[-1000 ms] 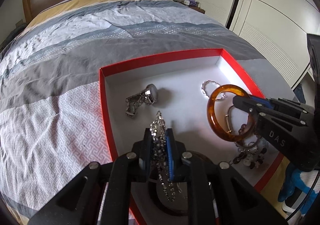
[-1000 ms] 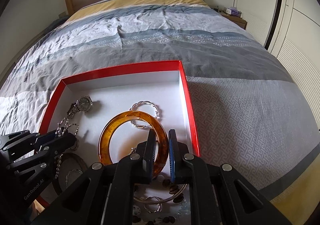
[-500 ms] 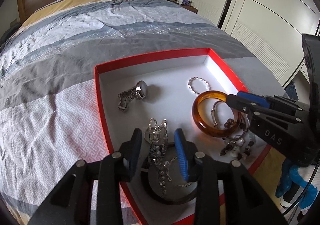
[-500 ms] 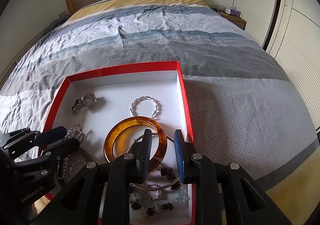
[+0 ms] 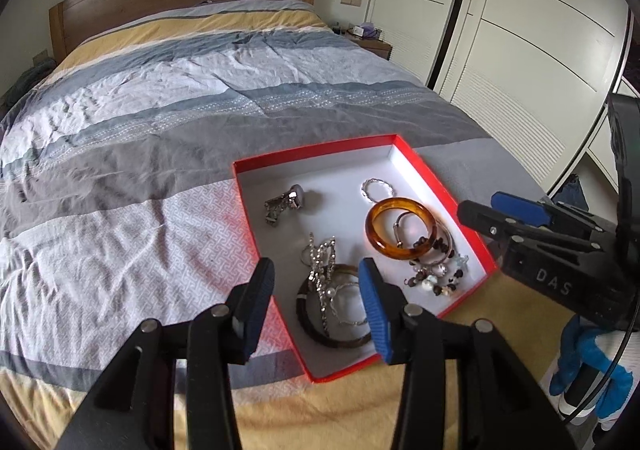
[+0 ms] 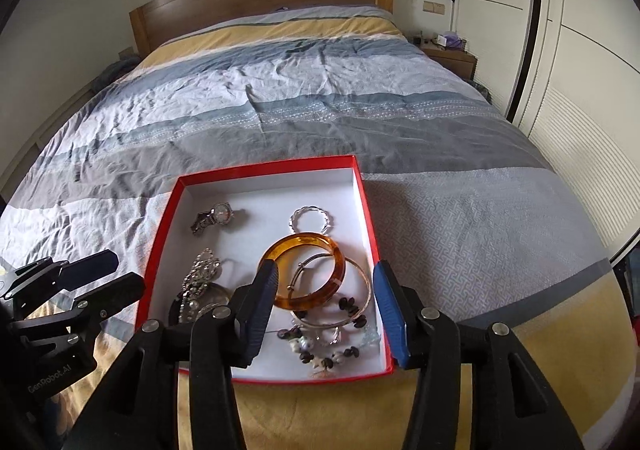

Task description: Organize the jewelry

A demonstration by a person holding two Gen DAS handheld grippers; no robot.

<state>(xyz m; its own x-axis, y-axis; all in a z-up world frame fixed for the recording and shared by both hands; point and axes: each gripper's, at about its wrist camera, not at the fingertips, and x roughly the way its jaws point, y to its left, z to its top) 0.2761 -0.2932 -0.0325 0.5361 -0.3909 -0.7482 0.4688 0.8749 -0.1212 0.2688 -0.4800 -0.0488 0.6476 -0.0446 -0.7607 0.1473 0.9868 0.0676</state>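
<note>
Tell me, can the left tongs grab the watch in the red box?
Probably yes. The left tongs are open and empty, and the watch lies alone on the box floor, nothing covering it.

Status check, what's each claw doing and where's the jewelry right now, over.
Left claw open, holding nothing. Right claw open, holding nothing. Amber bangle and rhinestone necklace lie in the red box on the bed. Nothing in the way.
</note>
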